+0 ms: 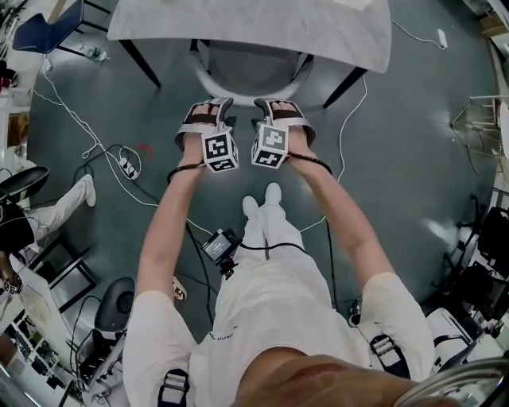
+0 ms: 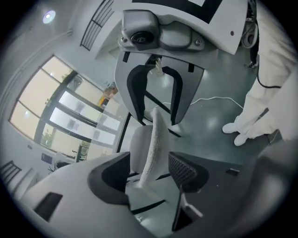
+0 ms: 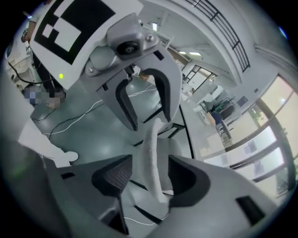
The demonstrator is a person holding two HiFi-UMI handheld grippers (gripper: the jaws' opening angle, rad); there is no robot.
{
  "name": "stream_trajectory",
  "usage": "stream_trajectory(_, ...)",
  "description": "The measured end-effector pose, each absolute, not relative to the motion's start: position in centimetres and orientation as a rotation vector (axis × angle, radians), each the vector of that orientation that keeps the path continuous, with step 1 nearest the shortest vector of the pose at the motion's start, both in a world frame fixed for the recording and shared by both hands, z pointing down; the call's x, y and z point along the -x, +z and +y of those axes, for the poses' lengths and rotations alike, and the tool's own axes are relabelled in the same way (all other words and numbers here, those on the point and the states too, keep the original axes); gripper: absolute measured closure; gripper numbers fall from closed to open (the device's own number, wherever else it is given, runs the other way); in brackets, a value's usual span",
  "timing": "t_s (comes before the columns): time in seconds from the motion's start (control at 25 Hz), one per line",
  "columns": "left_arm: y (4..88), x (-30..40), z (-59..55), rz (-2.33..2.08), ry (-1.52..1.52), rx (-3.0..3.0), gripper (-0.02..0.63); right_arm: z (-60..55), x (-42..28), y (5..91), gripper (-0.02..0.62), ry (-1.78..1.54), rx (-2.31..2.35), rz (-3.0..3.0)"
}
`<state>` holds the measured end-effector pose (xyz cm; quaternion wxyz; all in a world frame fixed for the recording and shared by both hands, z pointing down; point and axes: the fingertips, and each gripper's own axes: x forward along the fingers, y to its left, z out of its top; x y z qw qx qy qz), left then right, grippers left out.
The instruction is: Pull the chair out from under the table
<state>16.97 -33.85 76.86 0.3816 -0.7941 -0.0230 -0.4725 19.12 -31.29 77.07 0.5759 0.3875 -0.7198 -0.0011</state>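
Head view: left gripper [image 1: 211,107] and right gripper [image 1: 280,105] are standing open, each straddling the backrest rim [image 2: 156,139] without gripping; the chair [image 1: 246,75] is sitting just ahead, under the table [image 1: 238,28].

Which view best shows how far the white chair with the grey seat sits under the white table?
The head view: from above it shows the chair nearly whole, partly tucked beneath the table. Both gripper views show only its textured white backrest rim close up, between open jaws.
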Motion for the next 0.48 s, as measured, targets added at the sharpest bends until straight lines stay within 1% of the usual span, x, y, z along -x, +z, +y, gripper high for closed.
stream_trajectory(0.08,78.1,-17.2,-34.4,-0.09,-1.218,1.98,0.36,-31.7,-19.3,78.6,0.351,0.01,-0.873,-1.669)
stream_trajectory(0.16,79.3,-17.6,-34.6,-0.127,-1.225,1.948,0.36,-31.9,-19.7,79.8,0.321,0.026,-0.842,-1.653)
stream_trajectory(0.48,82.1,-18.2,-36.1,-0.144,-1.251,1.902,0.364,-33.3,-20.4,83.1,0.321,-0.016,-0.779,-1.62)
